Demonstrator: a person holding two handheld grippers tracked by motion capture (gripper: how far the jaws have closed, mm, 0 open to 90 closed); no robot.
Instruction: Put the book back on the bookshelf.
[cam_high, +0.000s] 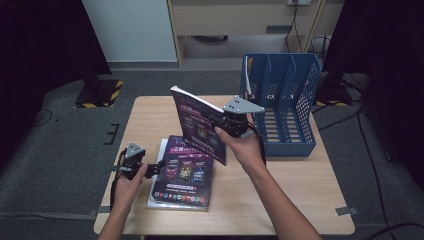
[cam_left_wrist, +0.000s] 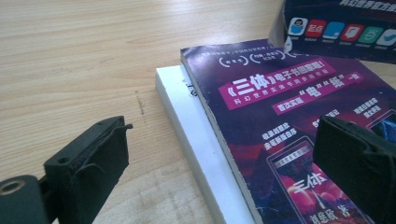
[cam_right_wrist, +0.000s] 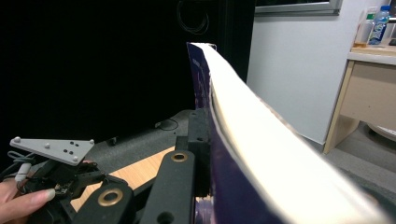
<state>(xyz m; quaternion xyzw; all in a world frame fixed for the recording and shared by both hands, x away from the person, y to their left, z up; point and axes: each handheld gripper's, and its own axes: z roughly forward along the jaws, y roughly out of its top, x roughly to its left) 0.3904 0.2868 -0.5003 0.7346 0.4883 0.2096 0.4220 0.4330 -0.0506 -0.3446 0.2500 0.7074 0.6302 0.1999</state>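
My right gripper (cam_high: 223, 124) is shut on a purple paperback book (cam_high: 197, 127) and holds it tilted in the air above the middle of the table. In the right gripper view one black jaw presses the cover of that book (cam_right_wrist: 252, 140), whose pale page edge runs up the frame; the other jaw is hidden behind it. Two books lie stacked at the table's front left: a purple one (cam_high: 184, 172) on a white one (cam_high: 159, 159). My left gripper (cam_high: 154, 168) is open at the stack's left edge. Its jaws stand wide either side of the purple book's (cam_left_wrist: 289, 107) corner, touching nothing.
A blue slotted file rack (cam_high: 285, 100) stands at the back right of the wooden table (cam_high: 300, 190). The held book's lower edge (cam_left_wrist: 341, 28) hangs over the stack's far end. Off the table there is grey floor, with a wooden desk behind.
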